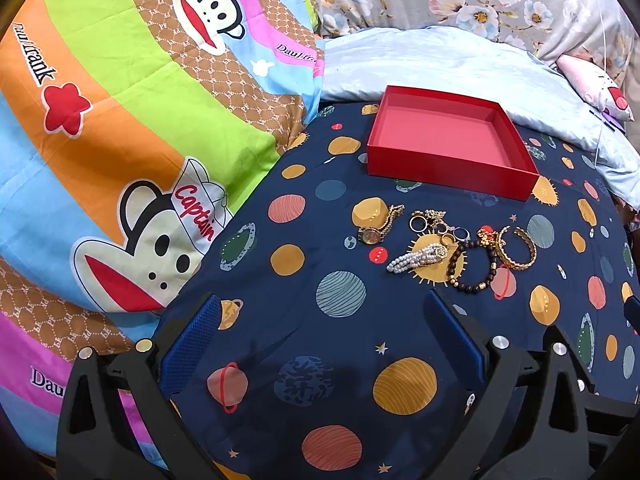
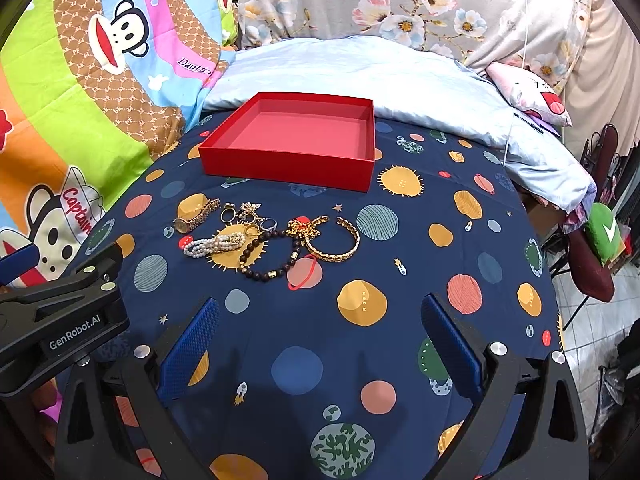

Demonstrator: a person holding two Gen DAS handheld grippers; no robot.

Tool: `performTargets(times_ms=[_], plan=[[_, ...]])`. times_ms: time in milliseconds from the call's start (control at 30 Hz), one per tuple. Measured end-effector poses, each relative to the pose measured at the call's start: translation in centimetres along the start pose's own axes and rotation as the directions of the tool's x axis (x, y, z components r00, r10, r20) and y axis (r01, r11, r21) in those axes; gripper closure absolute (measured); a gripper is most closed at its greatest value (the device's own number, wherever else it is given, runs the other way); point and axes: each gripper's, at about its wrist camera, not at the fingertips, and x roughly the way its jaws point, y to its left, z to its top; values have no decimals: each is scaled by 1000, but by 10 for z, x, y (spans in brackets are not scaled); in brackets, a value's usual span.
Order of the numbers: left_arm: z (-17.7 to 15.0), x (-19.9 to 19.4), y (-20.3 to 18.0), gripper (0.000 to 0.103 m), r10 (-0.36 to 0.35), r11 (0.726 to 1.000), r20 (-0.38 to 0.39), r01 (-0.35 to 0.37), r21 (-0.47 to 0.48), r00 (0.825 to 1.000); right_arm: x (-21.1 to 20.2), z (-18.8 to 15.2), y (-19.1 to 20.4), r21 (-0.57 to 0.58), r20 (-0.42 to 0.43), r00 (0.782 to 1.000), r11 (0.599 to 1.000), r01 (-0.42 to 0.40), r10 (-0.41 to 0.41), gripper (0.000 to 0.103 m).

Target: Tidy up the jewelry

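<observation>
On the bed beside the empty red box [image 2: 296, 140], both spread, empty grippers should single out the free-lying watch [image 2: 196, 214] first, pinching its band.

A navy bedsheet [image 2: 320, 320] is being shown printed with orange, coral, teal and green planets; a red box [image 2: 288, 168] is being seen with a paler pink-red floor; a gold watch [image 2: 196, 216], a white pearl bracelet [image 2: 208, 245], a dark brown bead bracelet [image 2: 260, 268] with gold spacers and a gold bangle [image 2: 336, 246] are being displayed; a quilt [image 1: 120, 120] is being shown striped green, orange, blue, pink and brown with monkey faces; blue textured fingers [image 2: 188, 352] are being carried on black frames; a grey floral cloth [image 2: 360, 8] is being seen.
</observation>
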Motion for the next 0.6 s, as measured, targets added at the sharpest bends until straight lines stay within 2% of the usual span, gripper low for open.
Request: performTargets(times_ms=[600], plan=[[0,-2,-1,5,-2,1000,1,2,-1,1000,0,-2,-3,18,-7,1000,1000,-6,6,5]])
